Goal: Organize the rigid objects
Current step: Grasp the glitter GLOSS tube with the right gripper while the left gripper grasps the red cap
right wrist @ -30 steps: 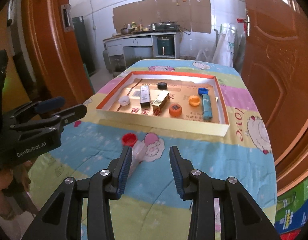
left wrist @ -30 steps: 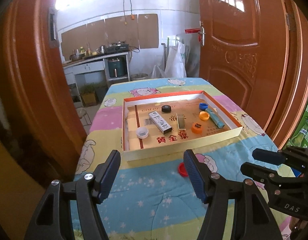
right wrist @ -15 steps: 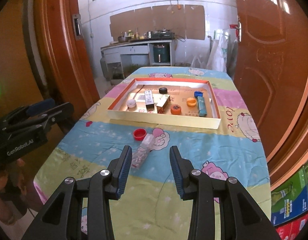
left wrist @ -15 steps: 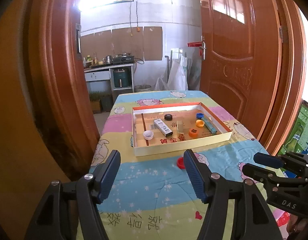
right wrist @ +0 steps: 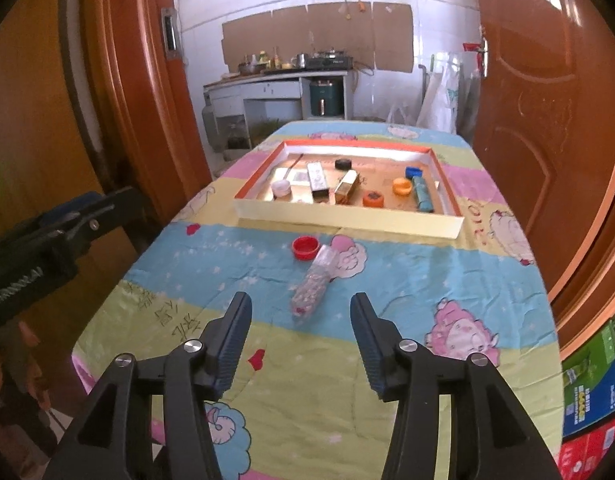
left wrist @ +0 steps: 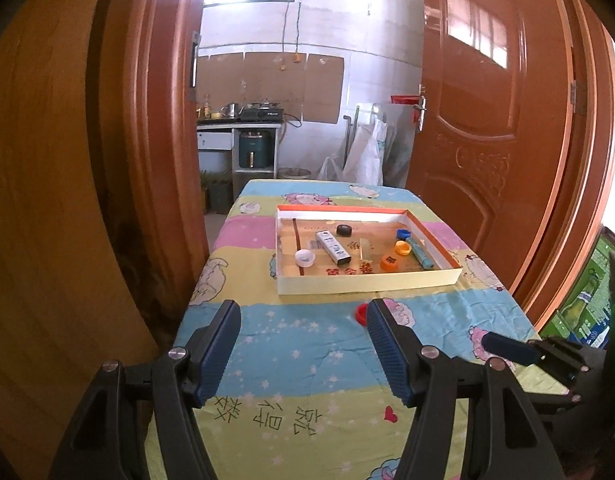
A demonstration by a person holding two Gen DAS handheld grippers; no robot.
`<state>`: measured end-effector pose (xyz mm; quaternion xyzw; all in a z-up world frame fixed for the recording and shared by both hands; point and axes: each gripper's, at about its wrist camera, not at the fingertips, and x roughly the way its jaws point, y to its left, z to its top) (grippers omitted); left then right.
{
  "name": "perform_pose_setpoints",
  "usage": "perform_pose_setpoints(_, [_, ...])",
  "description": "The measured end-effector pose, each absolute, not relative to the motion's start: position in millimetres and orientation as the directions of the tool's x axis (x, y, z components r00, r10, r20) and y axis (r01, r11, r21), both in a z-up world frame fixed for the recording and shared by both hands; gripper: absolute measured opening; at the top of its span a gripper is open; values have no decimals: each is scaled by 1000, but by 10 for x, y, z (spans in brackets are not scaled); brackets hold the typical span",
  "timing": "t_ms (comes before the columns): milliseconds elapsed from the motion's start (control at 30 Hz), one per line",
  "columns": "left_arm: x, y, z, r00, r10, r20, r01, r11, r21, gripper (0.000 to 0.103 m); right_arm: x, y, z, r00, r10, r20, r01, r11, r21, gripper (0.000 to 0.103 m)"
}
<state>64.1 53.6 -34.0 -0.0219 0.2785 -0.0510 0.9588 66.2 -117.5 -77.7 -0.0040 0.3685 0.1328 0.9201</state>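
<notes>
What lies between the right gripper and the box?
In the right wrist view: a clear bottle lying down and a red cap, ahead of the right gripper, short of the box.

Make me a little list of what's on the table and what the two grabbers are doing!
surface: table with a cartoon cloth
box: open cardboard tray holding bottle caps, small packets and a blue tube
red cap: on the cloth, outside the box
clear bottle: lying on its side beside the red cap
right gripper: jaws have just been opening, nothing between them, bottle just ahead
left gripper: open, empty, above the cloth
</notes>
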Motion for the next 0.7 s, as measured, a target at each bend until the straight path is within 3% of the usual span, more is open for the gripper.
perform_pose_setpoints(133, [676, 602, -415, 832, -102, -545, 74, 995, -73, 65, 778, -1101, -951, 679, 217, -702, -226, 971, 82, 61])
perform_pose_setpoints(433, [775, 696, -599, 813, -100, -574, 65, 995, -81, 65, 1289, -1042, -1270, 636, 160, -755, -135, 986, 95, 64])
perform_pose_setpoints(700, [874, 732, -715, 794, -101, -599, 68, 995, -78, 65, 1612, -879, -1427, 617, 69, -784, -97, 995, 11, 64])
